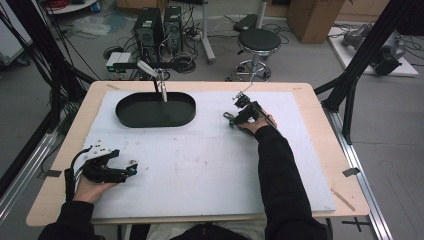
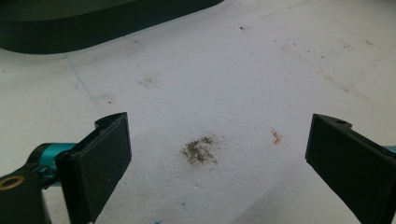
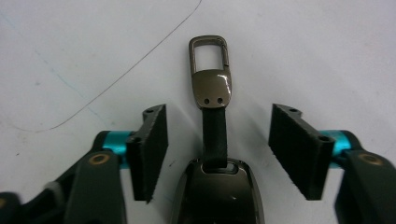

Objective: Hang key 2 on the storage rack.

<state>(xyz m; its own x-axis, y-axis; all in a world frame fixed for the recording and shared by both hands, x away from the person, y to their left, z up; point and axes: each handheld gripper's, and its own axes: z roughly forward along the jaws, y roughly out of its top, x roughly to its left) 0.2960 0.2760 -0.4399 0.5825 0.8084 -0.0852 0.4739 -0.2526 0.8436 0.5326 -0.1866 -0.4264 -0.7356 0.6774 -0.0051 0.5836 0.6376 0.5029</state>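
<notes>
While you look down from the high view, your right hand-held gripper (image 1: 231, 119) sits far out on the white mat (image 1: 210, 165) that covers the counter (image 1: 320, 145), to the right of the black oval tray (image 1: 155, 110), and a small dark object lies at its tip, too small there to name. Your left hand-held gripper (image 1: 131, 169) rests near the front left corner of the mat, well apart from both tray and object.

From the left gripper view, the left hand-held gripper (image 2: 217, 154) is released: its jaws stand wide with nothing but the stained mat (image 2: 261, 70) between them, and the tray's wall (image 2: 93, 28) runs across the top of the picture. That hand is simply parked.

Along the right gripper view, the key fob (image 3: 215, 191) lies flat on the mat between the jaws of the right hand-held gripper (image 3: 219, 149). Its dark strap (image 3: 214, 135) runs forward to a metal clasp (image 3: 211, 86) with a rectangular snap hook (image 3: 208, 51). The jaws are partly closed but clear of it: mat shows on both sides of the strap, so nothing is grasped yet.

My worry is where the pads will land. They flank the narrow strap and the top of the glossy shell, not the wide body. Closing here could catch only the limp strap, letting the fob dangle and swing, or pinch the rounded shoulder and squirt it out. The pads also sit low, so pressing down could scuff the soft mat.
</notes>
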